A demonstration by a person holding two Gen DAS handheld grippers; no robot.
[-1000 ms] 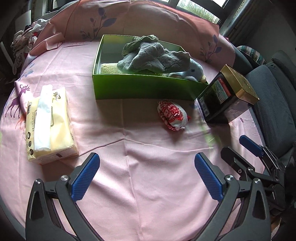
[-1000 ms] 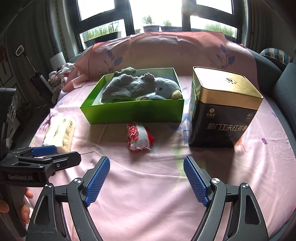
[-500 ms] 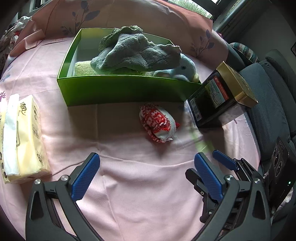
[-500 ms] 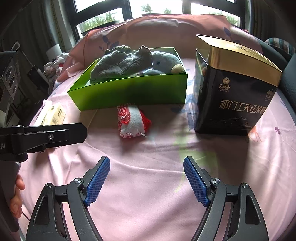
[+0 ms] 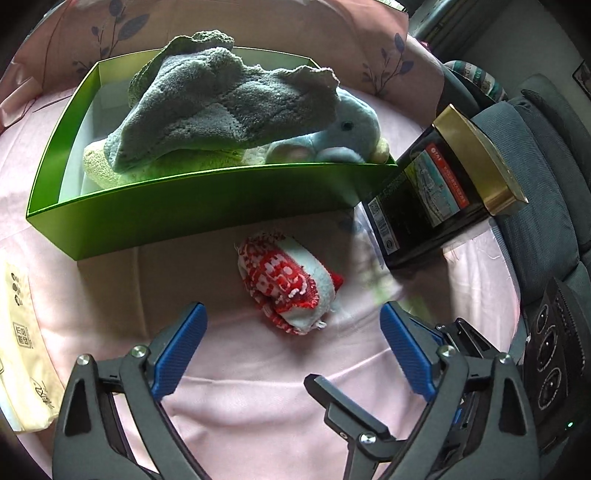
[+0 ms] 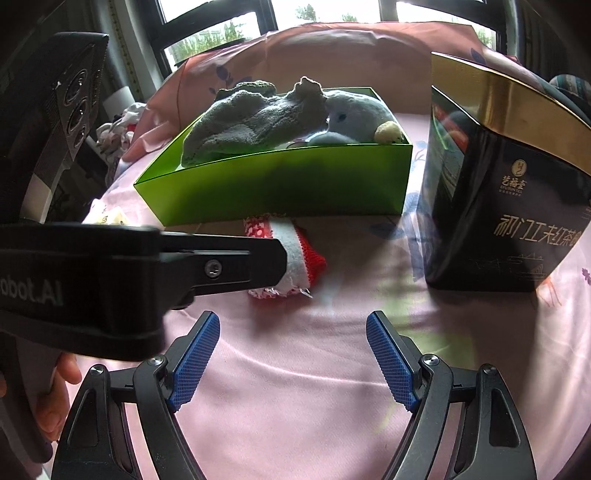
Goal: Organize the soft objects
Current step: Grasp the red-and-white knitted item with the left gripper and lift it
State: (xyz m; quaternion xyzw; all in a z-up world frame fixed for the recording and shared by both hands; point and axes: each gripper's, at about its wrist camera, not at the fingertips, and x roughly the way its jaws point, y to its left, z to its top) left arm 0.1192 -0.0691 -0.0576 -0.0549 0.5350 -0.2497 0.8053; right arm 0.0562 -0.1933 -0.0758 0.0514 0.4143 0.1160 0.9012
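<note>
Daylight is coming in from the windows (image 6: 236,33) at 12 o'clock, blowing out the panes. The green box (image 5: 207,206) is casting a soft shadow toward 6 on the pink cloth (image 5: 258,387). Fisheye bending and dark vignetting are eating the corners. The gold lid (image 6: 517,99) is glaring. A greenish flare is streaking near 4 in both views.

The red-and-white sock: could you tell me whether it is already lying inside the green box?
No, the red-and-white sock lies on the pink cloth in front of the green box, outside its near wall.
</note>
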